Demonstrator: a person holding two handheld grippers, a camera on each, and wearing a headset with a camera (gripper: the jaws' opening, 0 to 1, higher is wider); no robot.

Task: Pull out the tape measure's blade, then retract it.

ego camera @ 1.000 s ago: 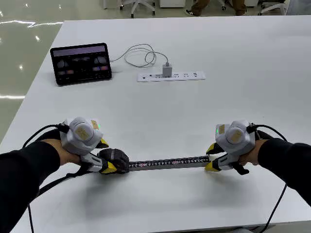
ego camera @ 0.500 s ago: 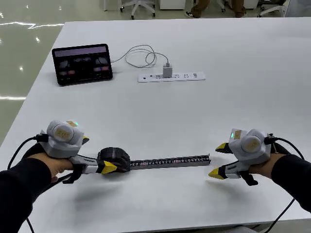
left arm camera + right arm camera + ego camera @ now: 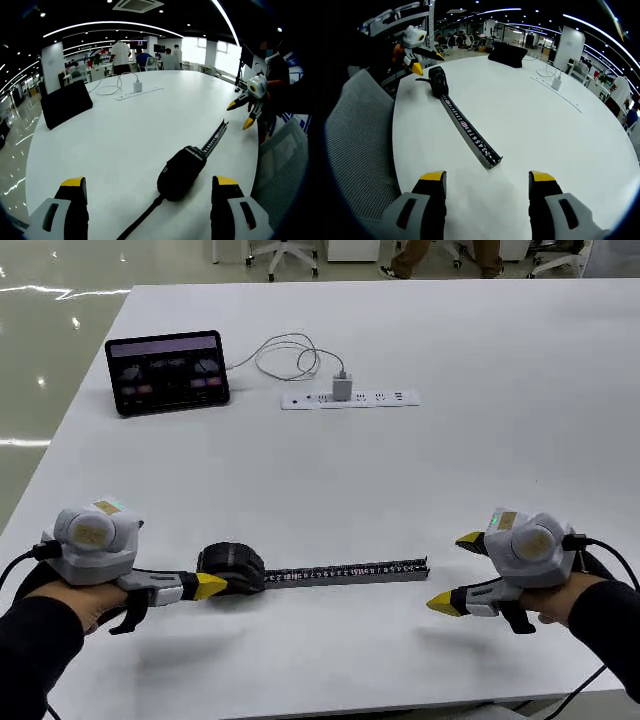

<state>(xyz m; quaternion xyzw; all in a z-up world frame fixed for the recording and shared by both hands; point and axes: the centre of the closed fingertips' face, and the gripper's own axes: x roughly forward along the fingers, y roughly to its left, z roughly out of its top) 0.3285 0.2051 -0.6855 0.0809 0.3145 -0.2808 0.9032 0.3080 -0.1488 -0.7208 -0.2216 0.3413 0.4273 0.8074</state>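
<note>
The black tape measure case (image 3: pixel 232 566) lies on the white table (image 3: pixel 400 480) with its blade (image 3: pixel 345 573) drawn out to the right, flat on the surface. My left gripper (image 3: pixel 200 580) is open just left of the case and holds nothing. In the left gripper view the case (image 3: pixel 182 170) lies ahead between the wide-apart jaws of the left gripper (image 3: pixel 150 181). My right gripper (image 3: pixel 457 571) is open a short way right of the blade's end. In the right gripper view the blade's hooked end (image 3: pixel 492 161) lies just ahead of the right gripper (image 3: pixel 487 176).
A dark tablet (image 3: pixel 167 371) stands at the back left. A white power strip (image 3: pixel 350 398) with a charger and a looped cable (image 3: pixel 290 352) lies mid-table. The table's front edge runs close below both hands.
Both grippers have let go, the left of the case and the right of the blade's end, opened, and drawn back outward. The blade stays out on the table.
</note>
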